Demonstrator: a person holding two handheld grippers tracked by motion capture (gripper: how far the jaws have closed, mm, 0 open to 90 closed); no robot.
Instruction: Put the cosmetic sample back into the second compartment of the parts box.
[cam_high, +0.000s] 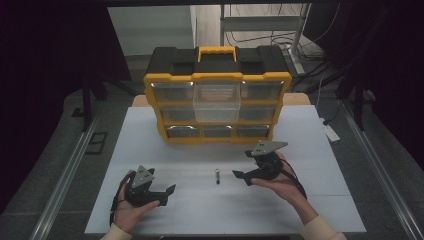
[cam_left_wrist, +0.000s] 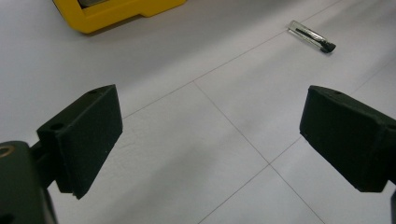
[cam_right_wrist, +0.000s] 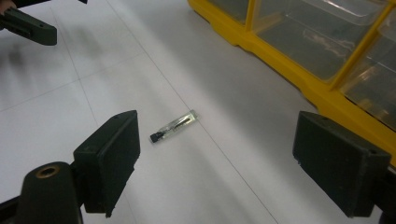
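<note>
A small clear tube with a black cap (cam_high: 217, 176) lies flat on the white table, between my two grippers. My left gripper (cam_high: 169, 195) rests low at the front left, pointing right, open and holding nothing. In the left gripper view its jaws (cam_left_wrist: 210, 140) stand wide apart over bare table, with the tube (cam_left_wrist: 312, 36) far ahead at the upper right. My right gripper (cam_high: 241, 164) is just right of the tube, pointing left, also open. In the right gripper view (cam_right_wrist: 215, 158) the tube (cam_right_wrist: 173, 126) lies on the table a little ahead of the jaws, untouched.
A yellow and black organiser box (cam_high: 217, 55) with clear drawers stands at the back of the table. Its top middle drawer (cam_high: 216, 107) is pulled out. The box's yellow base (cam_right_wrist: 299, 74) runs close along the right gripper's right side. The other gripper's jaw (cam_right_wrist: 28, 25) shows farther off.
</note>
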